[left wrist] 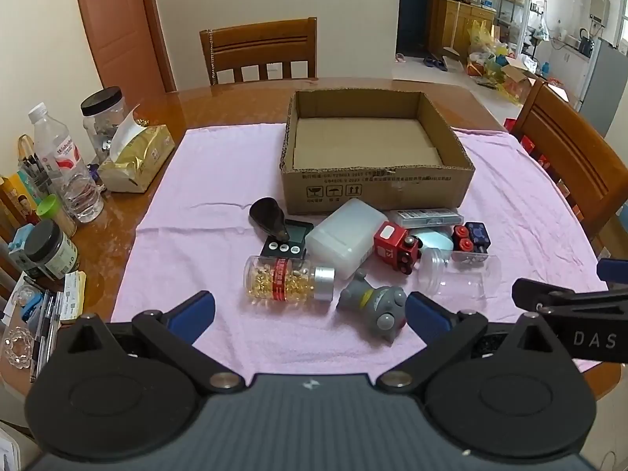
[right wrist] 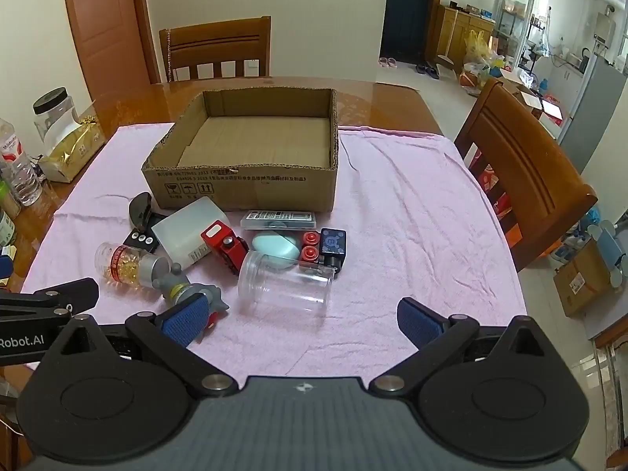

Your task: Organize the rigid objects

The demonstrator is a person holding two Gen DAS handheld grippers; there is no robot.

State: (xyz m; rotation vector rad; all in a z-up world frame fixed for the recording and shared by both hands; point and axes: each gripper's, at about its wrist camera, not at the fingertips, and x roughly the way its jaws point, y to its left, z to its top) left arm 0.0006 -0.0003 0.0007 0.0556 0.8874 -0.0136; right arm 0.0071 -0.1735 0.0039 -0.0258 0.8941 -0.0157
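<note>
An open cardboard box [left wrist: 373,192] [right wrist: 243,186] stands empty on the pink cloth [left wrist: 219,180] [right wrist: 412,212]. In front of it lies a heap: a capsule bottle [left wrist: 286,280] [right wrist: 129,265], a grey toy figure [left wrist: 376,308] [right wrist: 184,286], a clear jar [left wrist: 459,274] [right wrist: 286,284], a white plastic box [left wrist: 345,235] [right wrist: 188,235], a red toy truck [left wrist: 396,247] [right wrist: 223,245] and a blue and red toy block [left wrist: 473,237] [right wrist: 325,249]. My left gripper [left wrist: 310,310] hangs open above the near cloth, nothing between its fingers. My right gripper [right wrist: 302,318] is open too, just short of the clear jar.
A tissue pack [left wrist: 137,157], water bottle [left wrist: 66,168] and jars [left wrist: 104,117] crowd the table's left side. Wooden chairs stand behind [left wrist: 259,49] and to the right [right wrist: 522,165]. A black timer [left wrist: 284,245] and dark scoop [left wrist: 269,216] lie left of the heap.
</note>
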